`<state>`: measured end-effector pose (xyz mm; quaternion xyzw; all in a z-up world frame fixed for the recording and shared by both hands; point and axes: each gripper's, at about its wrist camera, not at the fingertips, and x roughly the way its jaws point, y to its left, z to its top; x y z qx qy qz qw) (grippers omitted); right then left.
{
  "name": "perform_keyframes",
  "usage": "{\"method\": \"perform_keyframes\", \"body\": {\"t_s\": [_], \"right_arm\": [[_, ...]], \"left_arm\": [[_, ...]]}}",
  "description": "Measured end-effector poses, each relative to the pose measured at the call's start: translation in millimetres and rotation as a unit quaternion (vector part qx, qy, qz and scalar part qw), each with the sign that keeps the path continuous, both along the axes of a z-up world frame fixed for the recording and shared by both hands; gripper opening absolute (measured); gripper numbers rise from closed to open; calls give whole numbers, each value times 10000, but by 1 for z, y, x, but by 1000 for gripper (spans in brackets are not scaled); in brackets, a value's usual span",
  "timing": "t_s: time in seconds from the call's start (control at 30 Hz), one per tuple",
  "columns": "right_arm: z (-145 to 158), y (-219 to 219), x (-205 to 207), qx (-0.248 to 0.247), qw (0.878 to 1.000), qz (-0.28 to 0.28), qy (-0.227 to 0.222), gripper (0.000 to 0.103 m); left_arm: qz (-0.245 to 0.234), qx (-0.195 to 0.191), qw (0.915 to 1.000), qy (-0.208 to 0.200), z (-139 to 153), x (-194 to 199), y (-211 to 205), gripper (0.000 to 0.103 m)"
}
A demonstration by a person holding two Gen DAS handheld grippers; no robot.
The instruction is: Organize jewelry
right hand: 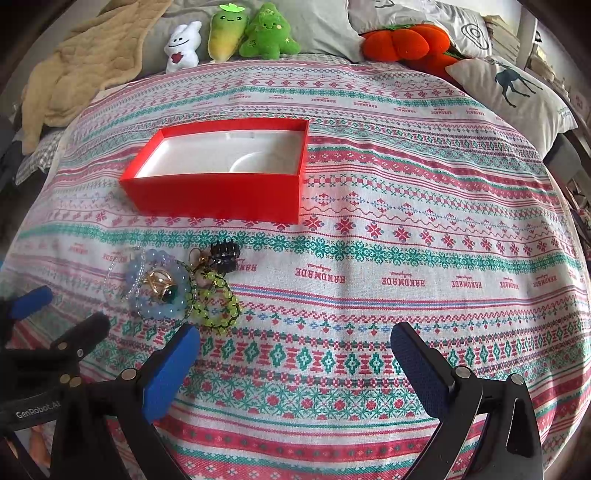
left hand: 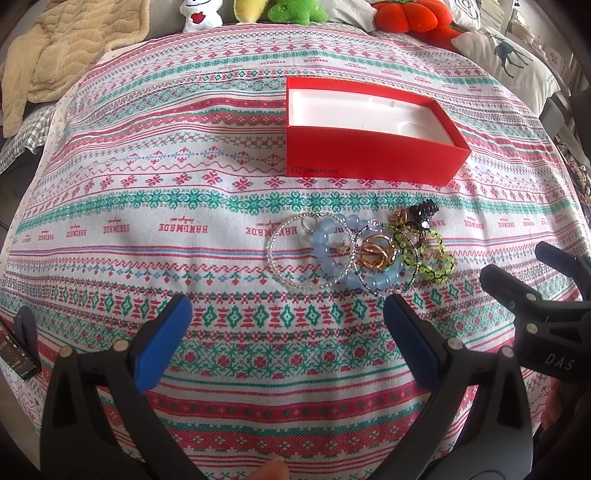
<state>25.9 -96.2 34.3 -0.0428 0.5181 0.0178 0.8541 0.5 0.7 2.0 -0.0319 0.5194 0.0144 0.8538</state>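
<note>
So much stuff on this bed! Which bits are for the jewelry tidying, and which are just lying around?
For the job:
jewelry pile
red box
left claw
right claw

Just lying about:
plush toys
beige blanket
deer pillow

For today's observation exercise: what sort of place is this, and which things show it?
Probably a bedroom, on a bed: a patterned bedspread covers the surface, with plush toys and a deer cushion along its far edge.

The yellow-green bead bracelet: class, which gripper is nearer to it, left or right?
Right. The right gripper has one finger just beside the yellow-green bead bracelet; the left gripper sits before the blue beads, farther over.
</note>
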Motion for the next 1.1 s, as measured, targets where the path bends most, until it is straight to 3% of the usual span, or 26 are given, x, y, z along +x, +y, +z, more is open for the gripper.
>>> {"method": "perform_keyframes", "body": {"t_s": [0.57, 0.8, 0.93, 1.1], "right_arm": [[-1, 2, -1, -41, 10000, -8, 21, 103], [2, -1, 2, -27, 10000, 2, 28, 103], [6, -5, 5, 240, 9997, 42, -5, 103], [10, -7, 9, 458, 9989, 43, -50, 103]], "left_arm": [[0, -1, 10000, -17, 1, 0, 1, 103], [9, 60, 9997, -216, 4, 1, 7, 103], [-77, 103, 9999, -25, 5, 6, 12, 103], [-264, -312, 9988, 277, 8, 19, 22, 103]]}}
